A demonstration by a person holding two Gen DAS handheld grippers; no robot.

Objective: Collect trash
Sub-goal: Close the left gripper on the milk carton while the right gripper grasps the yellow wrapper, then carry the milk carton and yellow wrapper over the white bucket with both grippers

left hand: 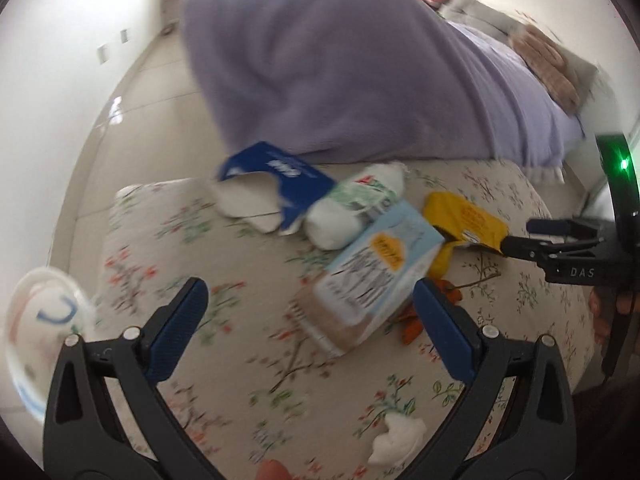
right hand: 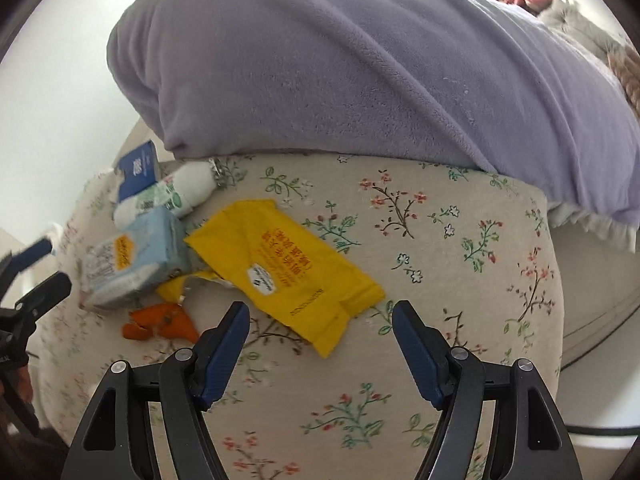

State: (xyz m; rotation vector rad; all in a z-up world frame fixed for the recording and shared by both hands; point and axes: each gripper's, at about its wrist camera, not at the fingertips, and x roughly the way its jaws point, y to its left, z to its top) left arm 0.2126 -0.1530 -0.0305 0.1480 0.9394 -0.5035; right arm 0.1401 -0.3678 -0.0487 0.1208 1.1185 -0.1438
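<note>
Both grippers gape wide, the right gripper [right hand: 320, 332] just below the yellow packet [right hand: 280, 264] at frame centre, so it should slide low and pinch that near edge squarely.

Left hand-held gripper [left hand: 308, 312] jaws wide apart; right hand-held gripper [right hand: 320, 332] likewise.

The bedsheet [right hand: 400, 240] is beige, printed with small red, green and white flower sprigs on brown twigs. Above it lies a plain lavender blanket [right hand: 360, 60]. The wrapper [right hand: 288, 268] is bright yellow with orange lettering. The tissue pack [right hand: 132, 260] is pale blue with an orange-yellow label. The peel [right hand: 160, 322] is orange. The torn box [left hand: 276, 178] is dark blue with white print. Both grippers [right hand: 320, 320] [left hand: 310, 304] are black with blue pads [right hand: 226, 352].
</note>
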